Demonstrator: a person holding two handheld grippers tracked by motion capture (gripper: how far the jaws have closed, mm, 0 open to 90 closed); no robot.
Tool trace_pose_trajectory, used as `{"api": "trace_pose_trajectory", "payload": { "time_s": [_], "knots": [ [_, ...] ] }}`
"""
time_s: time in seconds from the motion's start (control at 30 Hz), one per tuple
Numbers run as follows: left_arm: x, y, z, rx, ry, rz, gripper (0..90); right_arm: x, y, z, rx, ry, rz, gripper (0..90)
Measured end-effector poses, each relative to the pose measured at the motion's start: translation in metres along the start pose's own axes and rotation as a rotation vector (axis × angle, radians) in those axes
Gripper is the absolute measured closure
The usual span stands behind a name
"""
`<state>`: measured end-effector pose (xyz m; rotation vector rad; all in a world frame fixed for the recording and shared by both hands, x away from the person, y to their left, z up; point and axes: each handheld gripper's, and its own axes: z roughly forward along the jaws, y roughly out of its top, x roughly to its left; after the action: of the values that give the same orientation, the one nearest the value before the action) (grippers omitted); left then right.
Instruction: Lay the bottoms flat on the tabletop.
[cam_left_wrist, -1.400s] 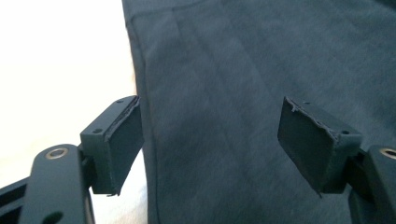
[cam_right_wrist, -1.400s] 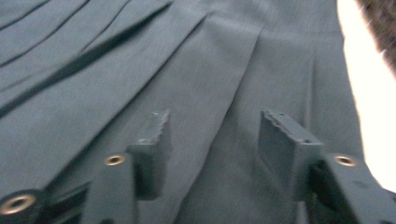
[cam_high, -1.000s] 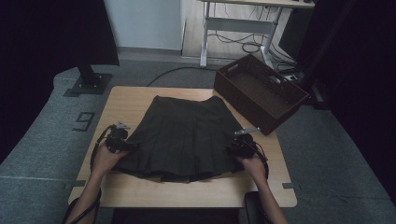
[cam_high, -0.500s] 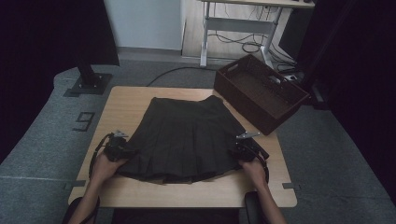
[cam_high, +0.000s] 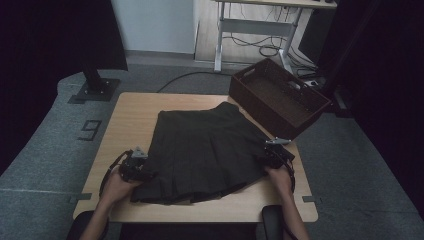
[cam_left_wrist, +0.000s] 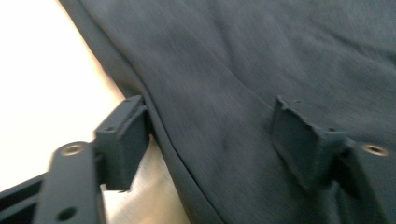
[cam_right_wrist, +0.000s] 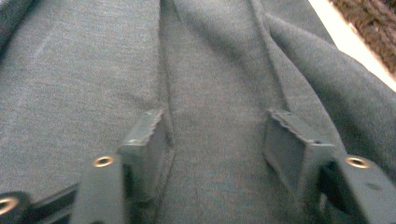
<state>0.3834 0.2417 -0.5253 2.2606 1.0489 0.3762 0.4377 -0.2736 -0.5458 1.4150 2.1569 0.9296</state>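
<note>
1. Since the earlier frames: both hands have slid back along the skirt's sides toward the near hem. The left tongs' jaws have just been widening again after a brief narrowing; the right tongs' jaws have just been opening. Skirt itself lies as before.
2. Tabletop (cam_high: 125, 115): pale wood, carrying the skirt and both tongs; grey carpet around it.
3. Skirt (cam_high: 205, 147): dark, pleated, spread flat across the middle of the tabletop, narrow waist at the far side, wide hem at the near edge.
4. Basket (cam_high: 305, 117): dark woven, rectangular, off the far right corner of the tabletop, just beside the skirt's waist end.
5. Left tongs (cam_high: 136, 167): at the skirt's left edge near the hem. Left gripper view: jaws spread, one over bare tabletop, the other over cloth, the skirt's edge seam running between them; pads not pressing.
6. Right tongs (cam_high: 275, 156): at the skirt's right edge. Right gripper view: jaws spread over the cloth, a pleat fold running between them; nothing pinched.
</note>
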Motion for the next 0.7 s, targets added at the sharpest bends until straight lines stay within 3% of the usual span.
{"api": "trace_pose_trajectory", "payload": {
  "time_s": [0.13, 0.2, 0.37, 0.47, 0.57, 0.7],
  "knots": [
    [0.022, 0.013, 0.001, -0.043, 0.037, -0.037, 14.2, 0.0, 0.001, -0.007, 0.022, 0.011, 0.027, 25.4],
    [0.033, 0.018, 0.005, -0.055, 0.065, -0.059, 13.5, 0.003, 0.003, -0.014, 0.012, 0.002, 0.039, 17.9],
    [0.053, 0.027, 0.025, -0.035, 0.116, -0.11, 7.1, 0.023, 0.008, -0.033, -0.039, 0.011, 0.028, 8.9],
    [0.057, 0.027, 0.039, 0.007, 0.134, -0.106, 2.2, 0.042, 0.008, -0.035, -0.024, 0.04, -0.002, 0.0],
    [0.057, 0.024, 0.04, -0.005, 0.136, -0.132, 0.0, 0.055, 0.005, -0.03, 0.003, 0.055, -0.036, 0.0],
    [0.054, 0.016, 0.036, 0.001, 0.125, -0.178, 1.8, 0.063, -0.001, -0.016, 0.062, 0.047, -0.064, 0.0]
  ]
}}
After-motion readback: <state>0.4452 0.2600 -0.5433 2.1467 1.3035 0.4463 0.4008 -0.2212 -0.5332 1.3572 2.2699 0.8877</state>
